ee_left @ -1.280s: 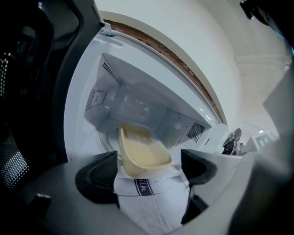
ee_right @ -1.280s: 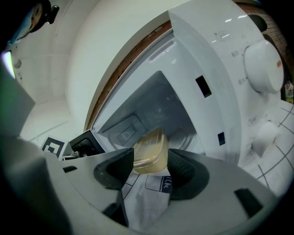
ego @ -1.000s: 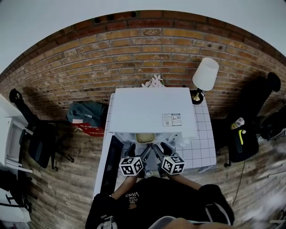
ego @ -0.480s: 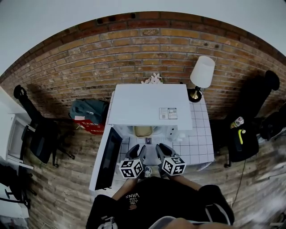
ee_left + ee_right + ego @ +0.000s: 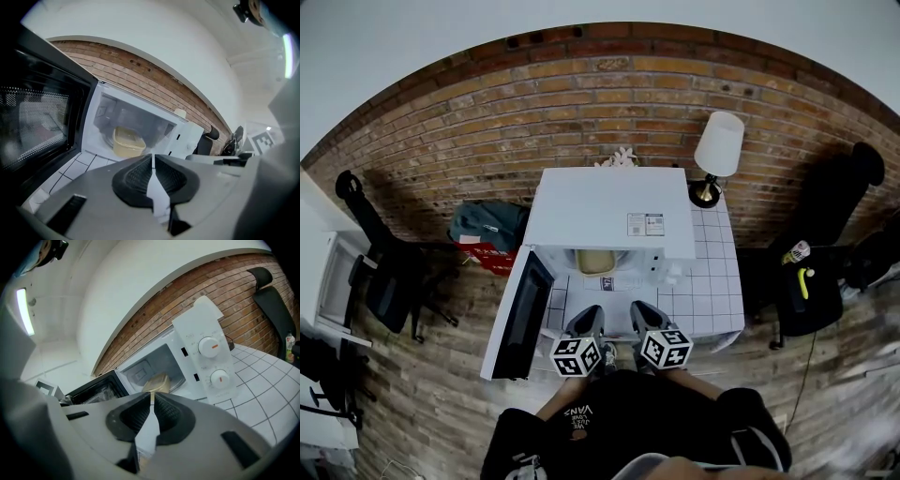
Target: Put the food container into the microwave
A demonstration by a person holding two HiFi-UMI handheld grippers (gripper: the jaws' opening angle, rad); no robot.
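Two tools sit at lower centre, the left gripper (image 5: 588,317) and the right gripper (image 5: 641,315). Their jaws have just closed together on nothing. The beige food container (image 5: 598,261) rests inside the white microwave (image 5: 600,211) at centre, whose door (image 5: 521,314) hangs open to the left.

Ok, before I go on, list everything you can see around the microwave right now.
microwave: one, white, on the table, door open to the left
food container: one, beige, inside the microwave
table: one, white tiles, against the brick wall
lamp: one, white shade, table's back right corner
bag: one, dark teal, on the floor left of the table
chairs: two, black, far left and far right
left gripper: grey, in front of the microwave, jaws just closed, nothing between them
right gripper: grey, beside the left gripper, jaws just closed, nothing between them
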